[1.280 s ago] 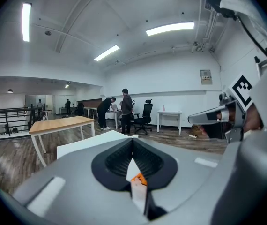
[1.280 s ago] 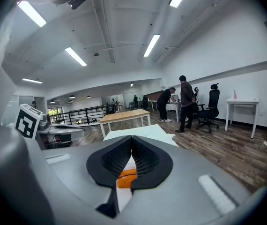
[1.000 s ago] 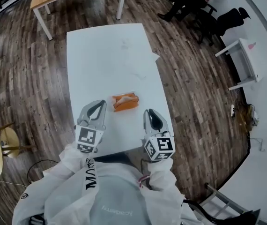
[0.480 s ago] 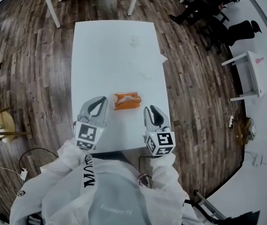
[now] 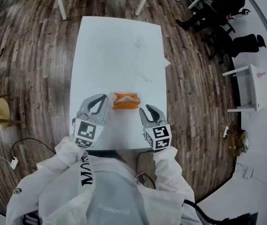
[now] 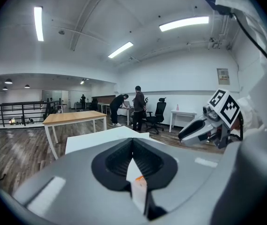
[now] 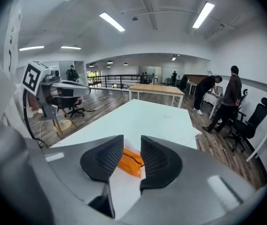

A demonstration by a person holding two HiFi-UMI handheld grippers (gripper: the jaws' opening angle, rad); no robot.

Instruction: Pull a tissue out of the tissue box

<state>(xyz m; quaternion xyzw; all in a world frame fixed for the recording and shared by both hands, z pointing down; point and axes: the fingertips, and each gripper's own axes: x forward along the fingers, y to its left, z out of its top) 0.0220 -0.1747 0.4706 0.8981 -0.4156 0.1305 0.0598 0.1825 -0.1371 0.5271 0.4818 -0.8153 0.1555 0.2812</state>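
**Head view: one orange tissue box between two tongs on a white worktop**

Dark plank floor (image 5: 35, 55) surrounds the scene, with a round yellow stool (image 5: 0, 116) at the left edge. A long white worktop (image 5: 119, 50) runs up the middle of the picture. To its right stand black office chairs (image 5: 243, 41) and a small white side table (image 5: 246, 83). The left gripper view shows two people (image 6: 132, 108) standing at a desk by the far wall.

The left tongs (image 5: 103, 99) hover over the near left part of the worktop, with jaws pressed together and gripping nothing. The tissue box (image 5: 125, 101) lies flat on the worktop just to the right of their tips, apart from them. The right tongs (image 5: 146, 109) are over the near right part of the worktop, near the box's right end and not touching it. Their jaws have just been opening and now stand spread. The right gripper view shows the box through the gap, farther along the worktop, and the pads press on nothing.

Count: one tissue box, two tongs, and two marker cubes (image 5: 87, 132), one on each of the tongs.
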